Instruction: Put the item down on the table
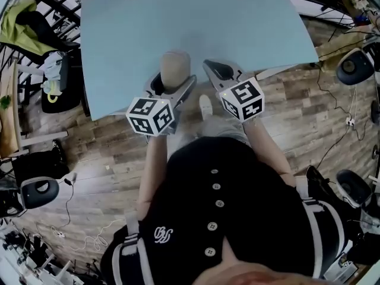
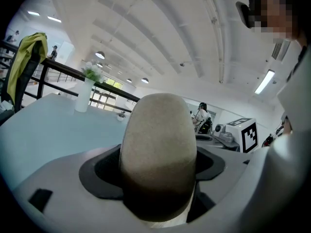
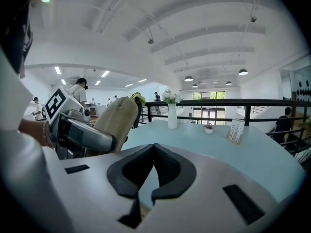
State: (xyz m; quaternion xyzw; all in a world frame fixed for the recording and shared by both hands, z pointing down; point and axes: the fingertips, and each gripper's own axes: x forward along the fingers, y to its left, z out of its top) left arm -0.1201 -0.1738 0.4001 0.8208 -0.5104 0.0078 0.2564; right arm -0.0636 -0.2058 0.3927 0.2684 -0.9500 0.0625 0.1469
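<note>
Left gripper [image 1: 174,86] clamps beige rounded item [image 1: 176,67] upright over table [image 1: 119,52] lower edge (centre frame); right gripper [image 1: 217,70] closed, empty.

Bright, even light is given by ceiling lamps [image 3: 188,78] — the item [image 2: 158,144] is shadowed underneath; edges are bent and darkened by wide-angle distortion.

The left gripper [image 1: 174,83] points forward and slightly down, its jaws spread wide and clamped on the item [image 1: 176,64] — the pads press it from both sides. The right gripper [image 1: 215,69] lies close beside it, tilted the same way, jaws closed together and empty. The left forearm [image 1: 149,171] and right forearm [image 1: 268,150] reach forward, roughly parallel.
</note>
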